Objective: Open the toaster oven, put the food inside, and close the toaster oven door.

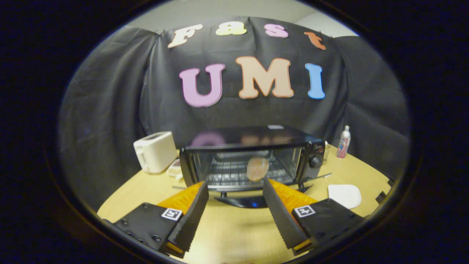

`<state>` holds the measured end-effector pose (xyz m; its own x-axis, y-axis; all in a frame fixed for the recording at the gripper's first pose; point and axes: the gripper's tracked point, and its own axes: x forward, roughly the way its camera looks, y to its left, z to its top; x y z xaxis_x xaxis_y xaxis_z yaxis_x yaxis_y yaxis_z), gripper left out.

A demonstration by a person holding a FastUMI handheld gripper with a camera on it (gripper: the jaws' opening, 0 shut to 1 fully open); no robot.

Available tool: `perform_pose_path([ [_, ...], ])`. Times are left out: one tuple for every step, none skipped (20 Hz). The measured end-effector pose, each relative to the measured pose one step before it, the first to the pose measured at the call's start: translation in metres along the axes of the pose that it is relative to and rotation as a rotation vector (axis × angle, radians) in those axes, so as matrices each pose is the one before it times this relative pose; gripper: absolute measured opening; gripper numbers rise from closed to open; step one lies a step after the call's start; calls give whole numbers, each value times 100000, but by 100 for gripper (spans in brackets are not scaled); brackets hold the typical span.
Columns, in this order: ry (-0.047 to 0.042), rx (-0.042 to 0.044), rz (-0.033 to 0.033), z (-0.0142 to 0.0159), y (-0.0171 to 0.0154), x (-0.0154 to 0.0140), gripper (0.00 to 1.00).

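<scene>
Gripper view: toaster oven (253, 157) with door (253, 201) lowered flat on the table (227, 227).
Gripper (235, 190) spread wide, holding nothing, aimed at the oven; food (257, 168) sits on the rack inside, leaving, by appearance, only the door to close.
</scene>
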<state>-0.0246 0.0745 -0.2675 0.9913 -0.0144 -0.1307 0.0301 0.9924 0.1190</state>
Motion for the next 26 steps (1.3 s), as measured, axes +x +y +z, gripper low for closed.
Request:
perform_pose_path([
  [-1940, 1672, 104, 807, 176, 499, 95],
  [359, 1917, 72, 157, -159, 547, 95],
  [-1559, 1413, 294, 919, 281, 488, 94],
  [-440, 1694, 494, 371, 144, 684, 94],
  [-1505, 1192, 1124, 682, 185, 622, 94],
  [-837, 1681, 1087, 214, 239, 582, 94],
  [-1242, 1186, 919, 402, 140, 607, 94],
  [-700, 1046, 655, 245, 35, 477, 94],
  [-658, 853, 588, 328, 97, 541, 94],
  [-424, 837, 652, 180, 80, 337, 94],
  [-676, 837, 779, 246, 91, 456, 94],
  [-548, 580, 678, 171, 46, 386, 94],
  [-511, 234, -42, 132, -142, 345, 94],
  [-435, 74, -25, 207, -68, 228, 94],
  [-393, 60, 112, 264, 25, 228, 94],
  [-552, -54, 516, 284, 251, 165, 94],
  [-1081, -519, 575, 609, 319, 15, 94],
  [-1603, -920, 90, 741, 135, -77, 94],
  [-1518, -1093, -143, 798, 230, -255, 94],
  [-769, -1180, -288, 552, 185, -360, 94],
  [-242, -1614, -776, 481, 87, -388, 94],
  [289, -1833, -1175, 271, -107, -432, 94],
  [718, -1580, -633, 200, -36, -453, 94],
  [737, -1303, 304, 57, 330, -210, 94],
  [596, -1096, 259, 247, 227, -279, 94],
  [652, -1042, 118, 178, -47, -409, 94],
])
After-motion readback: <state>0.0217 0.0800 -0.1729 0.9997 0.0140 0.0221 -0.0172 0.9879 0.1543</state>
